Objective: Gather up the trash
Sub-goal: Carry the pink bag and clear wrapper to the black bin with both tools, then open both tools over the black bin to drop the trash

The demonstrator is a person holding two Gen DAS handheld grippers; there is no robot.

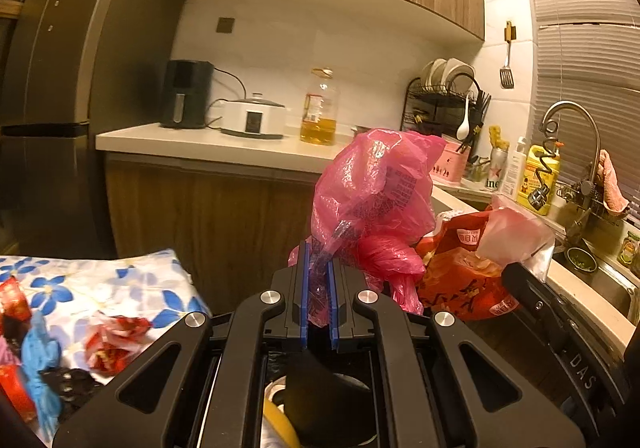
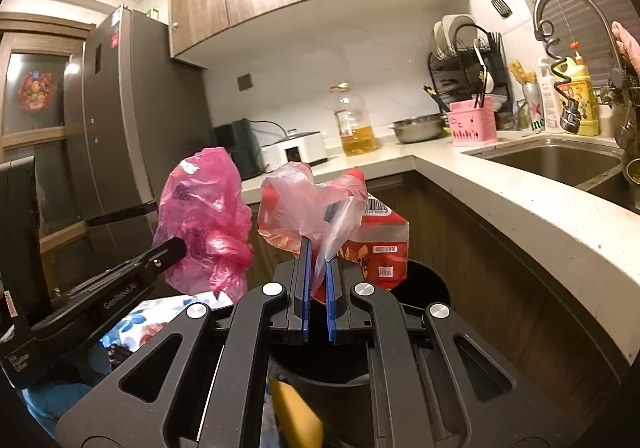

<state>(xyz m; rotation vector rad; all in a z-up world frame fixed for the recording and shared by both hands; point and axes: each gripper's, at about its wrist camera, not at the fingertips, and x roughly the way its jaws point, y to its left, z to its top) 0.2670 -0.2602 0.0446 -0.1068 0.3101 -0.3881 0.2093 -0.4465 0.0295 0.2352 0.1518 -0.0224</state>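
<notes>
My left gripper [image 1: 319, 268] is shut on a crumpled pink plastic bag [image 1: 376, 187] and holds it in the air; the bag also shows in the right wrist view [image 2: 208, 219]. My right gripper [image 2: 316, 260] is shut on a clear plastic bag holding a red snack packet [image 2: 316, 203], also held up; it shows at the right in the left wrist view [image 1: 472, 268]. Below both grippers is a black trash bin [image 2: 424, 284] with something yellow [image 2: 296, 416] inside.
A floral cloth [image 1: 120, 288] with several red and blue wrappers [image 1: 112, 344] lies at lower left. The white kitchen counter [image 2: 520, 207] runs right with a sink [image 2: 560, 163], oil bottle [image 1: 320, 107], dish rack [image 1: 444, 103] and appliances. A grey fridge [image 2: 116, 119] stands left.
</notes>
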